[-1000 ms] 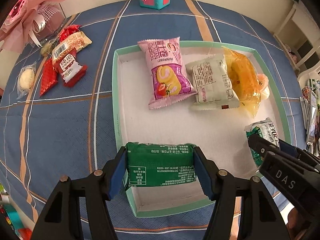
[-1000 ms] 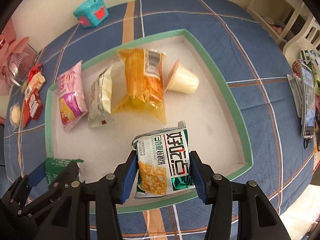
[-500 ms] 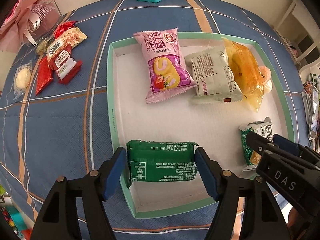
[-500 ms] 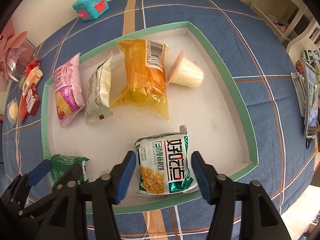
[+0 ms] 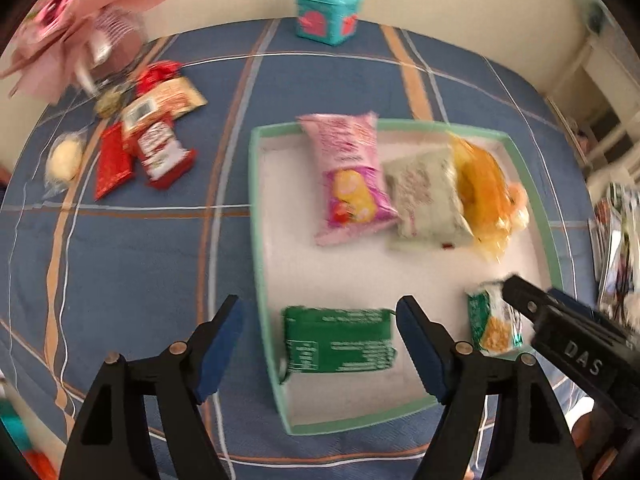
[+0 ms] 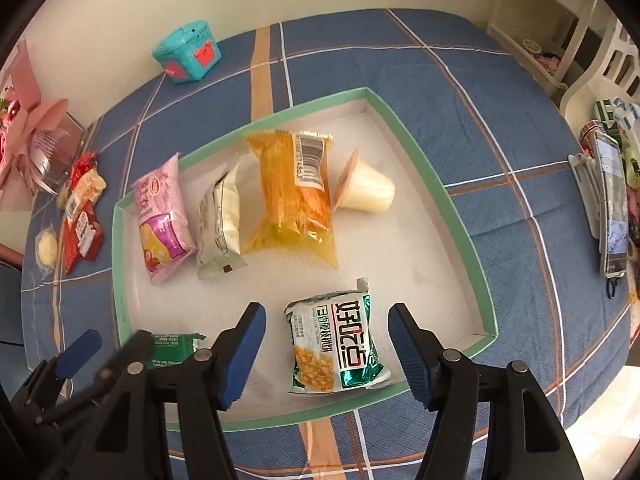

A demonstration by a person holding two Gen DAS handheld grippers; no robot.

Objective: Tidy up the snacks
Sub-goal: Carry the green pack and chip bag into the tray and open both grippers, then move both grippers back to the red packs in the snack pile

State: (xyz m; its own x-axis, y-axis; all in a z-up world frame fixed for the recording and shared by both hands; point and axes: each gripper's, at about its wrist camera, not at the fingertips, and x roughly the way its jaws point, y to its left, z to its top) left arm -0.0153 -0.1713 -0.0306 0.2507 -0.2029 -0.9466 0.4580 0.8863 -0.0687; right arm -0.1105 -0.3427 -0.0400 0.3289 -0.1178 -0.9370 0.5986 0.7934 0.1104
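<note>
Blue plaid cloth covers the whole surface, with a cream wall behind it. On the cloth sits a wide shallow tray with a green rim and white floor. Along its far side lie a pink packet, a pale packet, an orange bag and a tipped jelly cup. Near the front edge a green packet lies flat at the left and a corn snack packet at the right, well apart. The left gripper hangs over the green packet, its jaws just opened and clear of it. The right gripper straddles the corn packet, jaws likewise just spread, pads not touching it. Outside the tray, at the left, red wrappers and a small round sweet wait on the cloth; a teal box stands by the wall.
</note>
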